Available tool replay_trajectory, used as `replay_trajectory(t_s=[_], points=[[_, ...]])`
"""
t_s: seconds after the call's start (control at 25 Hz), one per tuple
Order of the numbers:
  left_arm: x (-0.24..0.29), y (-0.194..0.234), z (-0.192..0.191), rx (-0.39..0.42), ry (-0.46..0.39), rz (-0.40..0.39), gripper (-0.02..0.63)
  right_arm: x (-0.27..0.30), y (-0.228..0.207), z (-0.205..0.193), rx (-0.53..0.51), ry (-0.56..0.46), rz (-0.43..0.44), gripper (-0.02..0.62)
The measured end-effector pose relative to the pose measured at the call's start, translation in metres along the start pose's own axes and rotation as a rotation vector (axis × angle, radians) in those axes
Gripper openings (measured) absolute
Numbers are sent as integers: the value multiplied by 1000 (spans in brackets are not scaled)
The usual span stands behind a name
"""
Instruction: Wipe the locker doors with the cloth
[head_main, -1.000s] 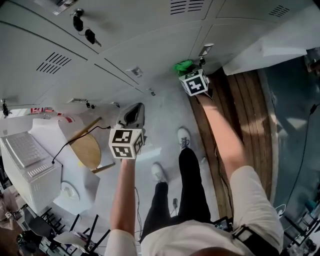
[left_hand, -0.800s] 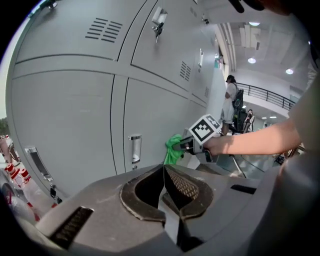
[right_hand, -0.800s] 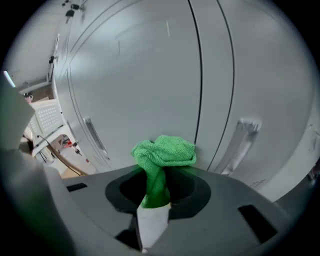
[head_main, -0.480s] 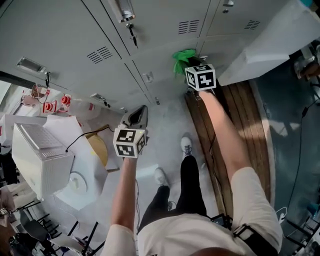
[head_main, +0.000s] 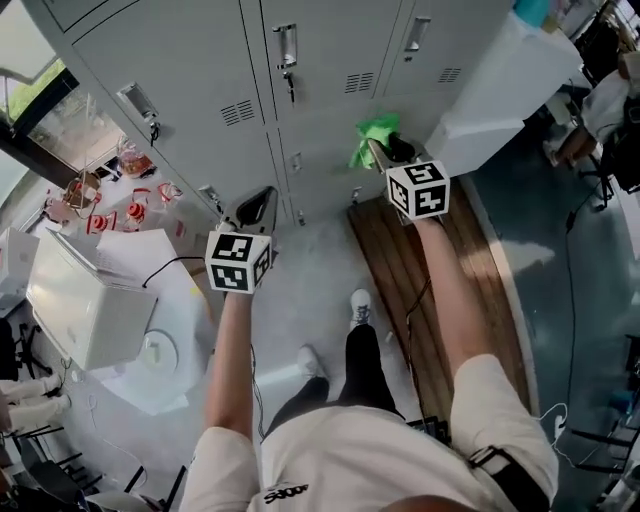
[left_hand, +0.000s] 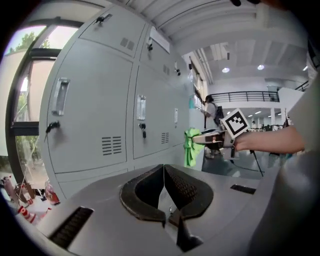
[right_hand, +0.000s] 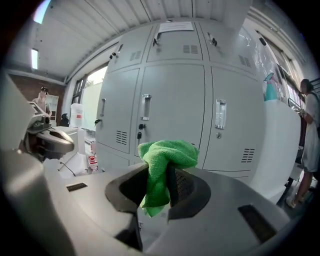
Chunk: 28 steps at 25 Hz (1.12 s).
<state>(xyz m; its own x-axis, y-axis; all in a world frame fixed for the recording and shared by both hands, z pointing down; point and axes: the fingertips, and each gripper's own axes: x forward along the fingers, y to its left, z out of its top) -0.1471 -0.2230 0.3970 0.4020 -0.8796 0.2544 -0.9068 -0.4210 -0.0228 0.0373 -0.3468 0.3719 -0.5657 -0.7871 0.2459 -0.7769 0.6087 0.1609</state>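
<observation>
A bank of grey locker doors (head_main: 200, 70) fills the top of the head view, each with a handle and vent slots. My right gripper (head_main: 385, 150) is shut on a bright green cloth (head_main: 372, 138), held just in front of a lower locker door (right_hand: 172, 107). In the right gripper view the green cloth (right_hand: 162, 162) bunches up between the jaws. My left gripper (head_main: 255, 208) is shut with nothing in it, lower and to the left, facing the lockers (left_hand: 95, 115). It stands apart from the doors.
A white box-shaped appliance (head_main: 85, 310) and white sheets lie on the floor at the left. A white cabinet (head_main: 490, 90) stands right of the lockers, with a wooden strip (head_main: 420, 290) of floor below. A person (left_hand: 210, 107) stands far down the aisle.
The head view has tilted up, showing more of the locker doors. My right gripper with the green cloth has lifted toward the doors. The left gripper stays shut and has drifted left.
</observation>
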Motion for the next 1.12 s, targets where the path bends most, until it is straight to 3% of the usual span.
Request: replay_trajectory(t_s=[0.24,0.6,0.84,1.12], points=[[-52,-32,54,29,-57,-84,18,-101,27,40,-28,-32,-43,86],[-120,-82,134,199,-198,-137,19,-220,64,107,-122,-154,-104,86],[-154,-101,150,238,-243,-165,20,-253,97,124,-152,-193,-121,86],[-183,-95,155,236,-272,-131,19,-265,127,135,-126,-235,-104,86]])
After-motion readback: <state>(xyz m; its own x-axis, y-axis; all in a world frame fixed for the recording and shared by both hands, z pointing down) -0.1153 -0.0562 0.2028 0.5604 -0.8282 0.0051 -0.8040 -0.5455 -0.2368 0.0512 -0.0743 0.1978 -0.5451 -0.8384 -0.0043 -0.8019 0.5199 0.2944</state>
